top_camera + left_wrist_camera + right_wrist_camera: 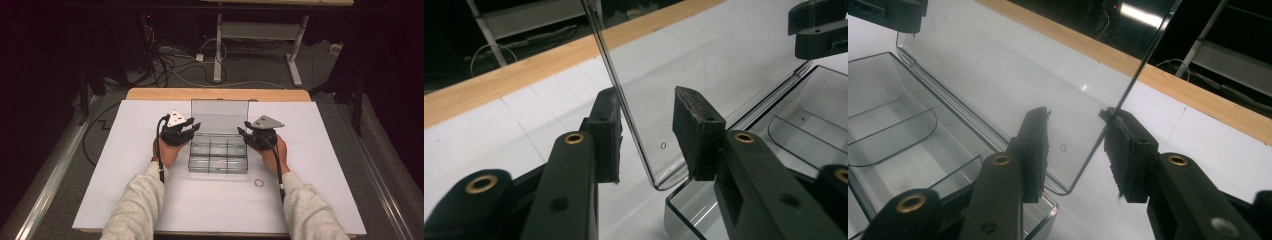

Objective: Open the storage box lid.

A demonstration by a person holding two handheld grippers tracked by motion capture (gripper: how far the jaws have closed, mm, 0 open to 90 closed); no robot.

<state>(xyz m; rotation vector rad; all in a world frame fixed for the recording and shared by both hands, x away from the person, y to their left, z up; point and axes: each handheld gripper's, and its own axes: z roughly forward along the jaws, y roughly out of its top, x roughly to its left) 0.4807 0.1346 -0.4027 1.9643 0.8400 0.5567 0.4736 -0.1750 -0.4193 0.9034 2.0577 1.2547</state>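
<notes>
Organizer box: clear plastic, divided compartments, mid-sheet on the white table cover.
Lid: raised upright at the box's far edge.
Left gripper: at the lid's left edge; jaws spread, edge between them, not pinched.
Right gripper: at the lid's right edge; jaws spread either side.
Rubber band: near the box's right front corner.

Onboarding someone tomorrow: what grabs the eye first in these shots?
The clear plastic compartment box mid-table on the white sheet, its lid standing open. The left claw and right claw each straddle a side edge of that lid, jaws open around it; whether any pad touches it is unclear. A small ring lies on the sheet near the box's right front corner.
</notes>
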